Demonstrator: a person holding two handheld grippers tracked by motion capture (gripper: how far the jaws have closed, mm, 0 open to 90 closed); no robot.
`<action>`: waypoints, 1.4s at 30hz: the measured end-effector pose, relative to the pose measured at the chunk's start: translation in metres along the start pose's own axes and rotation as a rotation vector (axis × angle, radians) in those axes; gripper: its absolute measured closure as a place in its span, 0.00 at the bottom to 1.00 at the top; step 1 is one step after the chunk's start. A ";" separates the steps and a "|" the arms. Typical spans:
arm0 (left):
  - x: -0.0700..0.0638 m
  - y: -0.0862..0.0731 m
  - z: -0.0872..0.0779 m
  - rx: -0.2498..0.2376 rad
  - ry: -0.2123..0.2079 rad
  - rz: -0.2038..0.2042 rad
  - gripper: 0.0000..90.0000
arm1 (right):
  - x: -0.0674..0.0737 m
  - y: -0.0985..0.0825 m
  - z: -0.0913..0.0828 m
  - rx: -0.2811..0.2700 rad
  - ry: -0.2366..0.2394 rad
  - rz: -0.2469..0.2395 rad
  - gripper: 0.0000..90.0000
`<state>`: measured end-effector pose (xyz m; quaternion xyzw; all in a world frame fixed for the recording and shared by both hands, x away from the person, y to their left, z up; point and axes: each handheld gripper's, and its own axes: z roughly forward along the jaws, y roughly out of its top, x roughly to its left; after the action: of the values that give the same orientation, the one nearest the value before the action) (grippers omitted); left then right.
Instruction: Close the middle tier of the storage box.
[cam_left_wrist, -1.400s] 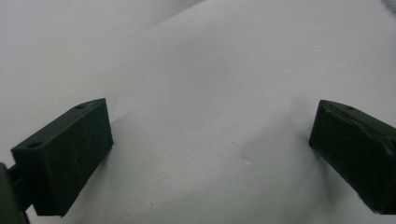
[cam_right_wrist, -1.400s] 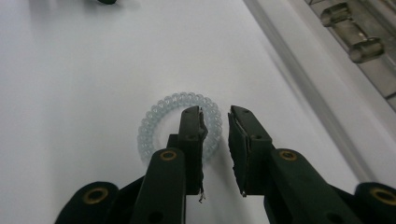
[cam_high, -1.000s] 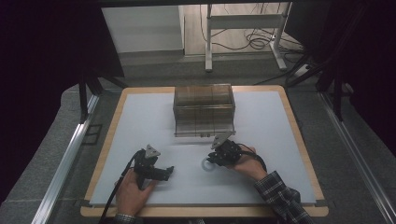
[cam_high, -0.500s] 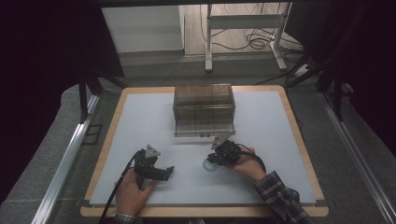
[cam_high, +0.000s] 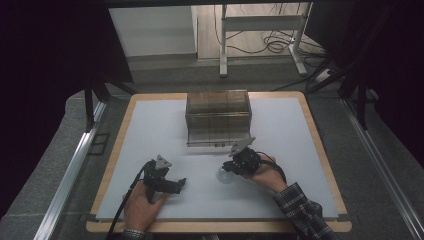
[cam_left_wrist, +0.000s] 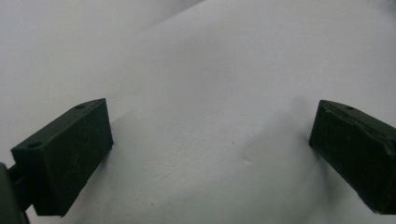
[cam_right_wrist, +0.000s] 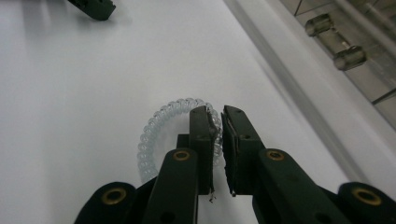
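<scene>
White table surface (cam_high: 210, 200) with a wooden rim is carrying all items. Left gripper (cam_high: 181, 183) is lying near the front left, its jaws spread wide with nothing between them. Clear, coiled plastic hair tie (cam_right_wrist: 161, 122) is resting on the white surface just right of centre, with the right gripper (cam_right_wrist: 217, 128) clenching one side of its loop. Smoky transparent plastic box (cam_high: 218, 116) is standing behind, well apart from the left gripper; its contents cannot be told.
</scene>
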<state>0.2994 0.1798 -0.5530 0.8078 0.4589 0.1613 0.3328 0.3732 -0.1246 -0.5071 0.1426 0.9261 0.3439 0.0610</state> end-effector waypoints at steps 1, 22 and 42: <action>0.000 0.000 0.000 0.000 0.000 0.000 0.00 | 0.000 0.000 -0.001 -0.002 0.000 0.002 0.90; 0.000 0.000 0.000 -0.001 0.001 0.000 0.00 | -0.011 0.015 -0.016 -0.057 -0.012 0.034 0.90; 0.000 0.000 0.000 -0.002 0.001 0.001 0.00 | -0.026 0.033 -0.022 -0.088 -0.035 0.058 0.90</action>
<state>0.2995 0.1798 -0.5531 0.8078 0.4585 0.1622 0.3332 0.4003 -0.1222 -0.4688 0.1723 0.9044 0.3834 0.0734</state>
